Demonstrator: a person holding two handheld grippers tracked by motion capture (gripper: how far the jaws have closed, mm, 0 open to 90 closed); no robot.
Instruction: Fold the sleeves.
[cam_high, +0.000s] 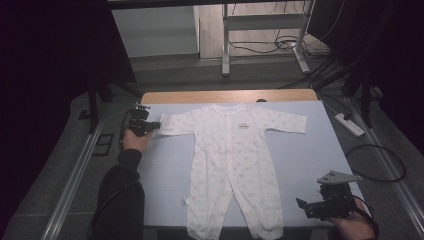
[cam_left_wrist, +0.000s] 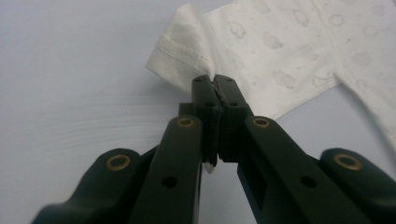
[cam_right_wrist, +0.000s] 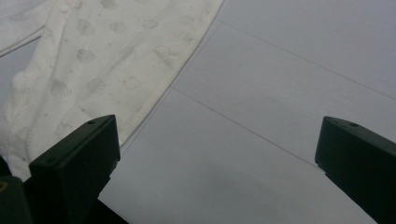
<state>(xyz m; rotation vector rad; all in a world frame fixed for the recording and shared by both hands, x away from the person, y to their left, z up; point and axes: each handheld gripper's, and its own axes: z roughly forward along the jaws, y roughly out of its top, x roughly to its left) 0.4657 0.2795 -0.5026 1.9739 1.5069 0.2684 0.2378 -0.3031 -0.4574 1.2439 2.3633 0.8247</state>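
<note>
A white baby romper (cam_high: 230, 160) with a faint grey print lies spread flat on the pale blue mat (cam_high: 165, 170), arms out and legs toward me. My left gripper (cam_high: 156, 126) is shut on the cuff of the romper's left-hand sleeve (cam_left_wrist: 187, 51); the jaws pinch the fabric edge, as the left gripper view (cam_left_wrist: 217, 88) shows up close. My right gripper (cam_high: 302, 205) rests near the mat's front right corner, open, with bare mat between its jaws (cam_right_wrist: 215, 149). One romper leg (cam_right_wrist: 93, 79) lies just left of it, untouched.
The mat covers a wooden table (cam_high: 230, 96). Metal rails (cam_high: 75, 175) run along both sides. Behind are a desk frame (cam_high: 265, 30), cables (cam_high: 375, 162) and a power strip (cam_high: 350, 125) on the floor. Bare mat lies at either side of the romper.
</note>
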